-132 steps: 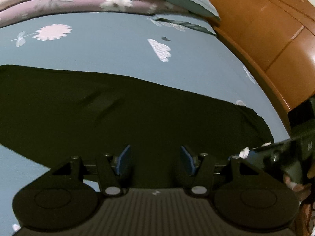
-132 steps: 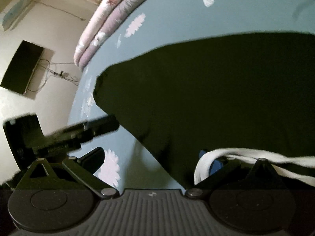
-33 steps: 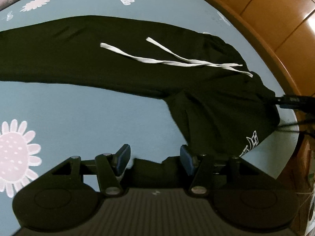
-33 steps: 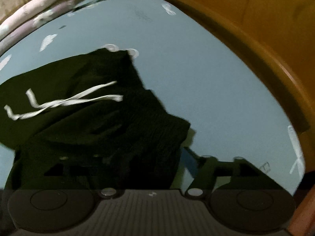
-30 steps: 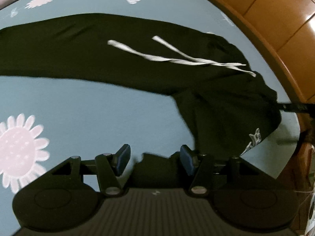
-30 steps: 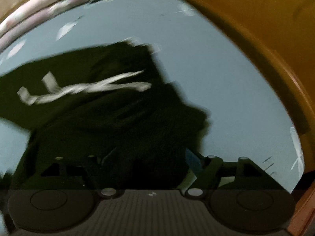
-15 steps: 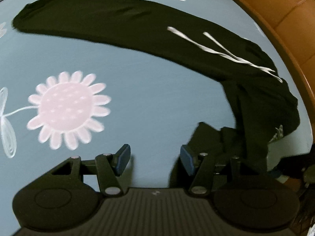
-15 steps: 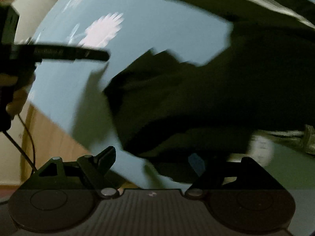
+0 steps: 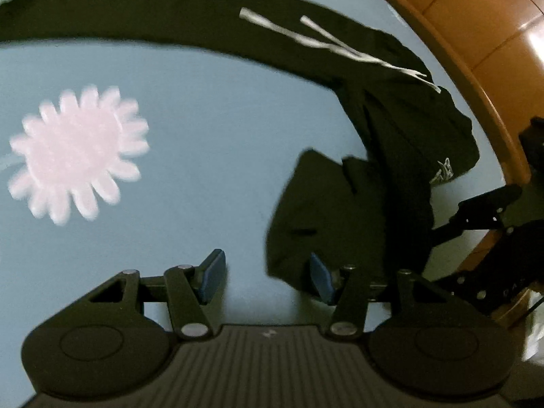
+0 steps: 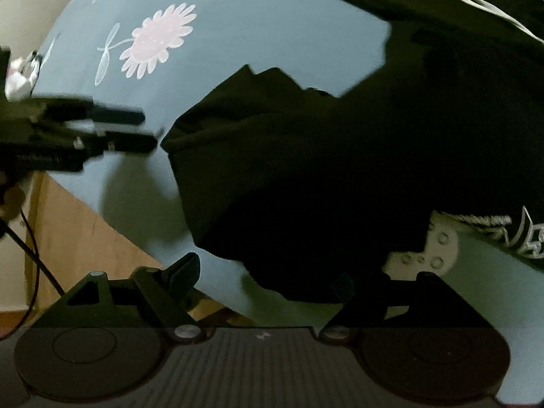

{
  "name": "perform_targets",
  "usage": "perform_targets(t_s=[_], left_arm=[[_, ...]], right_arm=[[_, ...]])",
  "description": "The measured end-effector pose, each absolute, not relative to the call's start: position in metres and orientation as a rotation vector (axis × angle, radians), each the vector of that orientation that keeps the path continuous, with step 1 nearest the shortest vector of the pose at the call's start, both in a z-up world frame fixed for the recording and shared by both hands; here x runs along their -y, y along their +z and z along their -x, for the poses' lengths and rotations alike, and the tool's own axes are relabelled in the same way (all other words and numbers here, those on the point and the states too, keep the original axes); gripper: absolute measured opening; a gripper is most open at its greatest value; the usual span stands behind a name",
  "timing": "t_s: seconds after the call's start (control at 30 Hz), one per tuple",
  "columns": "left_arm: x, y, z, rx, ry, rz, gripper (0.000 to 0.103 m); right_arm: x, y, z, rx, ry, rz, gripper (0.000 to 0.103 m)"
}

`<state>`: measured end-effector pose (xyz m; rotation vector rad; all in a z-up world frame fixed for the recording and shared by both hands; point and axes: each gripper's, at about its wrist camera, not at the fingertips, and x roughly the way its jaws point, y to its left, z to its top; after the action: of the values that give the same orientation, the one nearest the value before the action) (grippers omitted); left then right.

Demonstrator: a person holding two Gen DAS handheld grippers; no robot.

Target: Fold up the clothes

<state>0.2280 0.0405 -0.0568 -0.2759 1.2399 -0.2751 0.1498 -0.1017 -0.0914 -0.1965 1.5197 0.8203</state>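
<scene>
black trousers [image 9: 391, 142]: lying on blue bedsheet [image 9: 204, 119]; since half a second ago their crumpled end has come nearer the left gripper [image 9: 265, 277], cloth now at its right fingertip [image 9: 319, 275], only bare sheet inside the half-open gap. right gripper [image 10: 268, 272]: jaws wide, holding nothing, cloth edge just ahead and over the right finger; little change. white drawstring [image 9: 326, 44] well ahead. pink flower print [image 9: 78, 153] ahead-left. wooden bed frame [image 9: 476, 51] edges the sheet right of the left jaws; free sheet lies left.
</scene>
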Motion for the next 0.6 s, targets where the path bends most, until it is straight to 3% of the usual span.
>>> perform_targets(t_s=[0.23,0.3,0.4,0.6], left_arm=[[-0.031,-0.084,-0.225,-1.279,-0.246,0.401,0.054],[-0.029,-0.084,-0.226,-1.261,-0.278,0.461,0.043],[-0.027,-0.083,-0.233,-1.238,-0.299,0.516,0.007],[-0.030,-0.055,-0.247,-1.165,-0.255,0.494,0.004]], right_arm=[[0.114,-0.093,-0.153,-1.508,0.777,0.151,0.084],[0.117,-0.093,-0.152,-1.500,0.770,0.142,0.084],[0.122,-0.092,-0.152,-1.493,0.756,0.127,0.084],[0.139,-0.084,-0.153,-1.459,0.731,0.137,0.084]])
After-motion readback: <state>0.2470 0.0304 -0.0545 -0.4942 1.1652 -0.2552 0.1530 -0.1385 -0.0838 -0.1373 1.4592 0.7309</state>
